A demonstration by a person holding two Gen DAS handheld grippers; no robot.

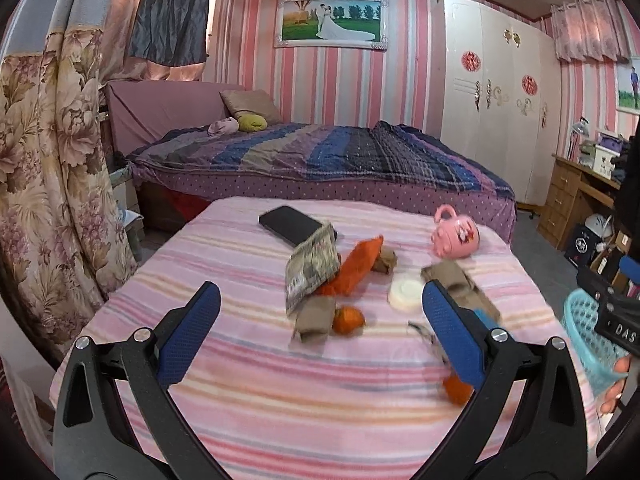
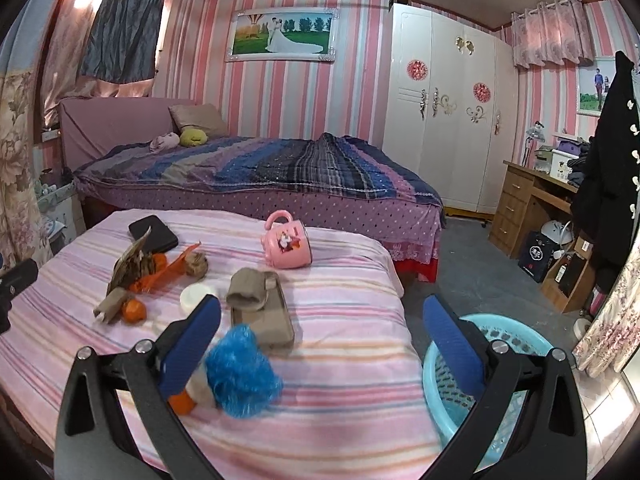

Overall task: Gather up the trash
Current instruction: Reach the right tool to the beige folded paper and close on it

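A pink-striped cover lies over the near surface, which carries all the trash. Beyond it stands a bed under a striped blue and purple quilt, and behind that a white wardrobe. On the floor off the cover's right edge sits a light blue basket; in the left view its rim shows at the right margin, beside a black gripper body printed with the letters "DAS" and some fingertips.

On the cover, from the far side inward: a black phone, a pink mug tipped on its side with a cartoon print, and a tan case lying flat with a folded cloth on top. A crumpled wrapper leans on the phone's near end; it bears a barcode label, too blurred to read. An orange wrapper rests against it. A blue tuft lies nearest, between the right gripper's fingers. A white lid lies just left of the case. A brown scrap touches a small orange.

The left gripper hovers wide open over the scrap and orange, grasping nothing. The right gripper is also spread wide and empty, its left finger over the cover's near end and its right finger over the basket.
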